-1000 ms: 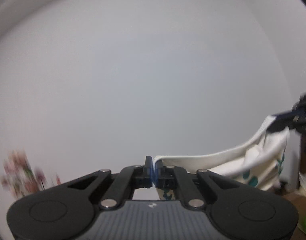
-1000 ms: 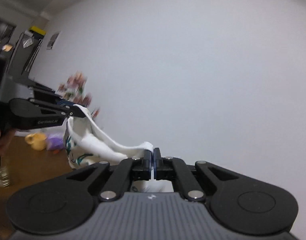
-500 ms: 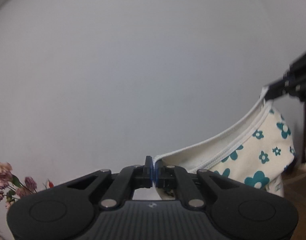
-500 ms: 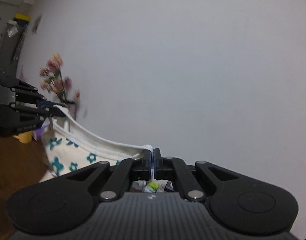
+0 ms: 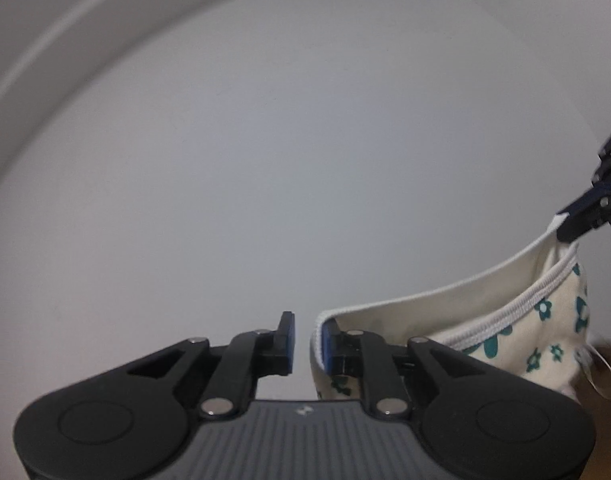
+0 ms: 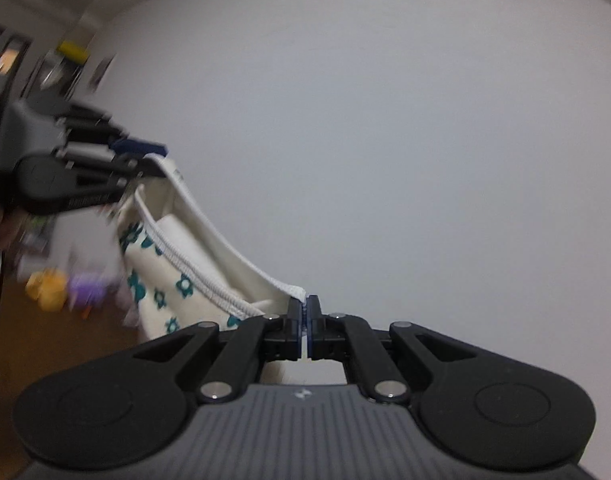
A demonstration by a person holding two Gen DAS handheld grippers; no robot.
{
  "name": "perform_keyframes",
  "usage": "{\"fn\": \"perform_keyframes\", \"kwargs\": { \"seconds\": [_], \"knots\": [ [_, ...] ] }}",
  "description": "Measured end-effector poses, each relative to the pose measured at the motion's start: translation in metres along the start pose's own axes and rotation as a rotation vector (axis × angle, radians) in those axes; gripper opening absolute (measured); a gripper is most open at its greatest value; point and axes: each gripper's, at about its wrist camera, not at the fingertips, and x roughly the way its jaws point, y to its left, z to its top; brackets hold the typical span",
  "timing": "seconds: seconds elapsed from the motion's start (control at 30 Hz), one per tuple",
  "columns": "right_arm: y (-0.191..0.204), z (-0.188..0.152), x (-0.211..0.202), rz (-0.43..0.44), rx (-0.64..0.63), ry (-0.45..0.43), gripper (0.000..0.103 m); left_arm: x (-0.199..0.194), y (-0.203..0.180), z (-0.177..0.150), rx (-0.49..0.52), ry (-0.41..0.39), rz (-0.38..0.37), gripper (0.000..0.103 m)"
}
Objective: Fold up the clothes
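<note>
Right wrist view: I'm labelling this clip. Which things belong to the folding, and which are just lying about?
Job:
floral garment
right tool, shut on its hem
left tool, open

Lying about:
yellow cup
purple object, too blurred to identify

Left black two-finger gripper (image 5: 304,342) is held raised, jaws parted by a small gap; the white ribbed hem of the cream teal-flowered garment (image 5: 501,320) is draped over its right blue-padded finger (image 5: 328,344). Right black two-finger gripper (image 6: 305,322) is held level, jaws pressed together on the hem's other end.
</note>
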Motion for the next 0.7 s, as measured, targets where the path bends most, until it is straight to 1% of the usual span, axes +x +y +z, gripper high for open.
{"fn": "perform_keyframes", "kwargs": {
  "seconds": [0.03,0.07,0.1,0.13,0.17,0.2,0.23,0.27,0.3,0.33,0.37,0.4,0.43,0.5,0.53,0.57,0.6,0.63,0.67,0.7],
  "knots": [
    [0.008,-0.020,0.000,0.021,0.004,0.049,0.001,-0.003,-0.013,-0.022,-0.025,0.060,-0.055,0.010],
    [0.017,-0.048,0.005,0.053,0.014,0.124,0.001,-0.006,-0.030,-0.052,-0.051,0.145,-0.137,0.010],
    [0.028,-0.079,0.013,0.094,0.023,0.220,0.002,-0.008,-0.049,-0.083,-0.078,0.234,-0.224,0.010],
    [0.038,-0.111,0.021,0.134,0.031,0.315,0.002,-0.010,-0.068,-0.113,-0.104,0.324,-0.311,0.014],
    [0.050,-0.144,0.025,0.175,0.050,0.408,0.002,-0.013,-0.086,-0.144,-0.131,0.413,-0.398,0.015],
    [0.061,-0.178,0.027,0.216,0.078,0.497,0.005,-0.020,-0.101,-0.176,-0.169,0.490,-0.455,0.015],
    [0.069,-0.206,0.025,0.250,0.119,0.551,0.009,-0.028,-0.115,-0.208,-0.211,0.564,-0.504,0.015],
    [0.072,-0.229,0.021,0.275,0.174,0.573,0.014,-0.033,-0.120,-0.234,-0.250,0.610,-0.521,0.016],
    [0.076,-0.252,0.017,0.301,0.228,0.594,0.034,-0.036,-0.117,-0.249,-0.297,0.629,-0.523,0.018],
    [0.081,-0.272,0.012,0.302,0.276,0.612,0.046,-0.039,-0.112,-0.262,-0.344,0.644,-0.523,0.031],
    [0.089,-0.288,0.007,0.293,0.307,0.622,0.046,-0.041,-0.107,-0.275,-0.392,0.659,-0.524,0.044],
    [0.097,-0.303,0.005,0.297,0.329,0.626,0.046,-0.044,-0.103,-0.289,-0.440,0.673,-0.524,0.046],
    [0.106,-0.314,0.005,0.304,0.338,0.622,0.046,-0.041,-0.107,-0.291,-0.426,0.669,-0.517,0.047],
    [0.125,-0.324,0.011,0.313,0.313,0.597,0.046,-0.036,-0.115,-0.293,-0.374,0.650,-0.494,0.058],
    [0.135,-0.321,0.017,0.295,0.276,0.584,0.047,-0.036,-0.116,-0.297,-0.348,0.638,-0.478,0.069],
    [0.144,-0.320,0.023,0.269,0.230,0.564,0.048,-0.037,-0.117,-0.300,-0.323,0.625,-0.462,0.072],
    [0.152,-0.319,0.026,0.233,0.182,0.543,0.058,-0.037,-0.119,-0.304,-0.297,0.613,-0.446,0.072],
    [0.158,-0.317,0.029,0.188,0.143,0.533,0.064,-0.040,-0.126,-0.306,-0.268,0.604,-0.451,0.072],
    [0.163,-0.319,0.035,0.146,0.114,0.529,0.064,-0.044,-0.133,-0.308,-0.239,0.597,-0.461,0.073],
    [0.169,-0.323,0.044,0.130,0.103,0.528,0.064,-0.043,-0.139,-0.309,-0.217,0.574,-0.487,0.074]
  ]
}}
